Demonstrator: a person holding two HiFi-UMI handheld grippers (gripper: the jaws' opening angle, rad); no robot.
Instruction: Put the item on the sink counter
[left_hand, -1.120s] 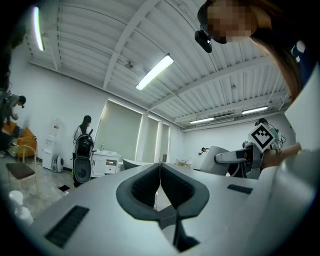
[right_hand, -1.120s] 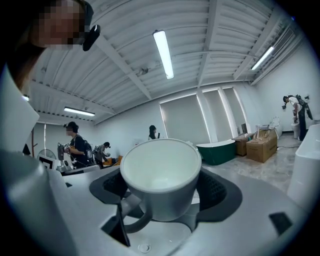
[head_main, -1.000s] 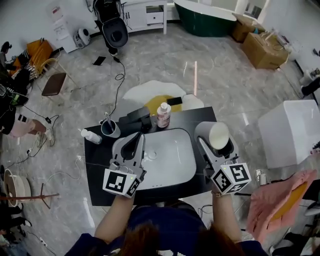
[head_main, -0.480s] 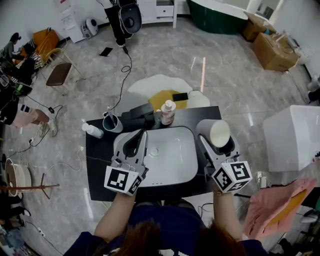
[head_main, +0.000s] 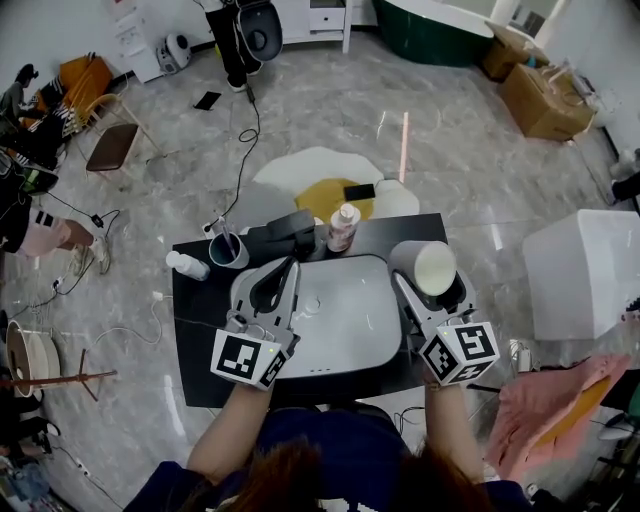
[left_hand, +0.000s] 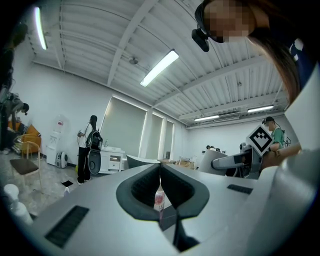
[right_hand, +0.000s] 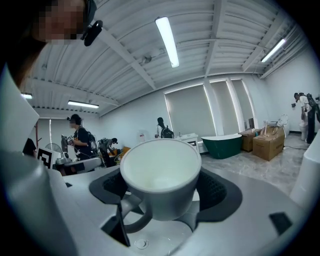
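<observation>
A white mug (head_main: 430, 268) is held over the right end of the black sink counter (head_main: 195, 330), with my right gripper (head_main: 428, 282) shut on it. In the right gripper view the mug (right_hand: 160, 172) sits between the jaws with its mouth tilted toward the camera and its handle at the lower left. My left gripper (head_main: 291, 265) hovers over the left rim of the white basin (head_main: 350, 330); its jaws are closed together with nothing between them. In the left gripper view the left gripper (left_hand: 160, 170) leaves only a thin slit, through which a pink-labelled bottle (left_hand: 159, 198) shows.
At the counter's back stand the pink-labelled bottle (head_main: 343, 227), a black faucet block (head_main: 290, 230) and a cup with a toothbrush (head_main: 227, 250). A small white bottle (head_main: 187, 265) lies at the left end. A white box (head_main: 585, 265) and a pink cloth (head_main: 550, 400) are at right.
The head view has shifted slightly. Both grippers keep their places over the counter, and the right one still holds the mug.
</observation>
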